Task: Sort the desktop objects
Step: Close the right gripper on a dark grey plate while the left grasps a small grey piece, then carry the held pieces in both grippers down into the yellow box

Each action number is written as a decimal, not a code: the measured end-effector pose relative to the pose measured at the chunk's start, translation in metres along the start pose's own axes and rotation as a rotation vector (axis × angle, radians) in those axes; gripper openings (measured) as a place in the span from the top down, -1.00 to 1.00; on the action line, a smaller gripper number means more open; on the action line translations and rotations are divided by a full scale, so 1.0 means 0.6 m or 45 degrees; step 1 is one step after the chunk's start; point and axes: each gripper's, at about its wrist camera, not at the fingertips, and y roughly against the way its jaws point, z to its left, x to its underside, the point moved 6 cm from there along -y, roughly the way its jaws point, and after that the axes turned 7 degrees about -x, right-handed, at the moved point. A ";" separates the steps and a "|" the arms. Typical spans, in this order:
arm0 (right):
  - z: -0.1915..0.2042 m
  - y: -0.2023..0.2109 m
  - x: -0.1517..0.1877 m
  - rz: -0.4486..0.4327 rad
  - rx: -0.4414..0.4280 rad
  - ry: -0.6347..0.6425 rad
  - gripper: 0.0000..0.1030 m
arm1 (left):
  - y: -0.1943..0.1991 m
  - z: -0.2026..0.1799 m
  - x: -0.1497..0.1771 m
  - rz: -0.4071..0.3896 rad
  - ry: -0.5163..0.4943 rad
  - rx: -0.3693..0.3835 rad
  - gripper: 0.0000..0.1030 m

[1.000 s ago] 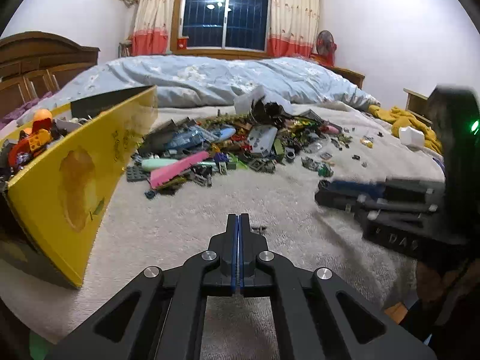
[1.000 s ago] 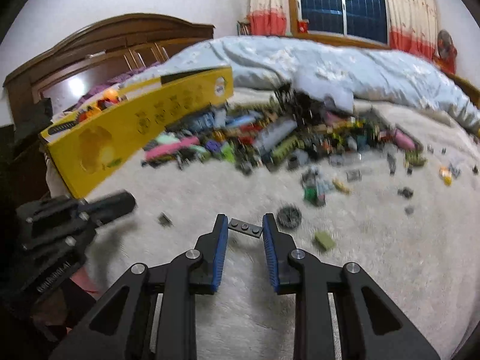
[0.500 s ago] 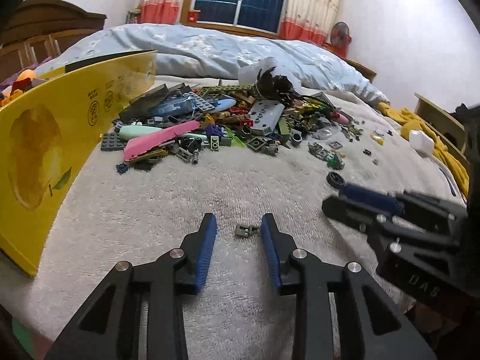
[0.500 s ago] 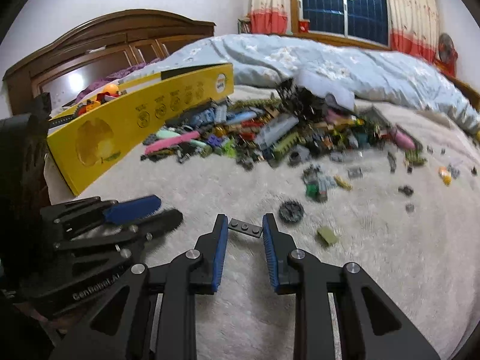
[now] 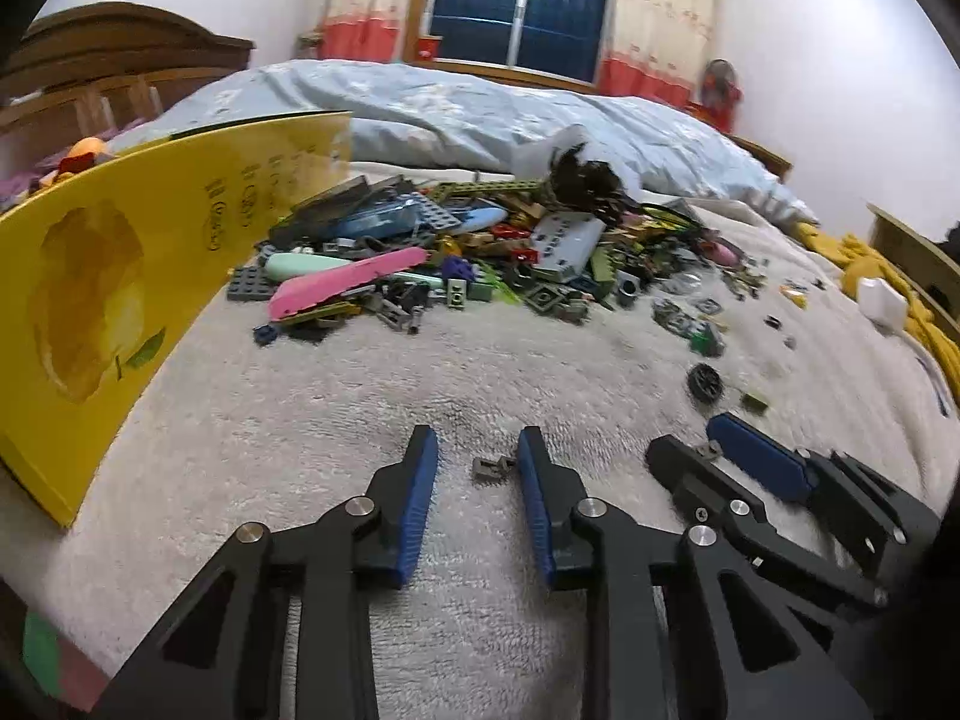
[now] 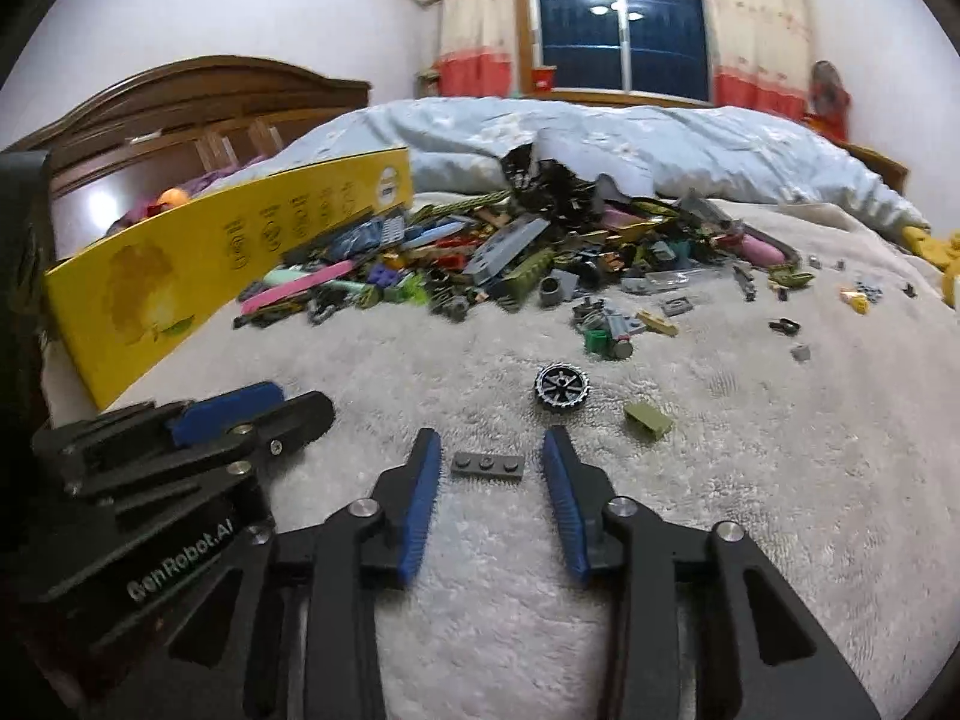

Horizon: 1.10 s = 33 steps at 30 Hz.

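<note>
While the small grey piece [image 5: 493, 469] lies flat on the cream blanket [image 5: 336, 396] between the fingers of the left gripper [image 5: 477, 450], the step in hand looks like a pick from the loose bricks on the bed. The piece sits off centre, just beside or touching the right-hand finger [image 5: 534, 480], with a clear gap to the other finger. Its long axis runs across the gap, from finger to finger, so the jaws would meet its 2 short ends. The left jaws are closing around it, partly open, and nothing is gripped yet.

In the right wrist view, a dark grey plate with 3 studs [image 6: 488, 464] lies flat between the fingers of the right gripper [image 6: 489, 450], studs up, long axis also across the gap. These jaws are opening; both pads stand clear of the plate, so it rests free on the blanket.

The next move, as I judge it, calls for the left fingers to centre on the piece, pinch its ends and lift without snagging the pile of the blanket.

Further out lie a black spoked wheel [image 6: 562, 384] and an olive brick [image 6: 647, 420], then the large heap of mixed bricks [image 5: 480, 252], with the yellow box [image 5: 120, 300] on the left.
</note>
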 end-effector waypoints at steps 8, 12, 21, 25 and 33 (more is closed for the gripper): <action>0.007 0.015 -0.019 0.007 0.089 -0.039 0.56 | 0.032 0.022 -0.021 -0.101 0.057 -0.124 0.80; 0.031 0.036 -0.039 -0.080 0.070 0.067 0.56 | 0.060 0.031 -0.033 -0.180 0.026 -0.120 0.80; 0.093 0.075 -0.054 -0.231 0.051 0.246 0.56 | 0.121 0.053 -0.038 -0.354 -0.057 -0.134 0.80; 0.126 0.100 -0.066 -0.335 0.022 0.361 0.56 | 0.159 0.066 -0.044 -0.471 -0.086 -0.158 0.80; 0.173 0.114 -0.094 -0.426 -0.045 0.435 0.56 | 0.199 0.099 -0.061 -0.573 -0.067 -0.243 0.80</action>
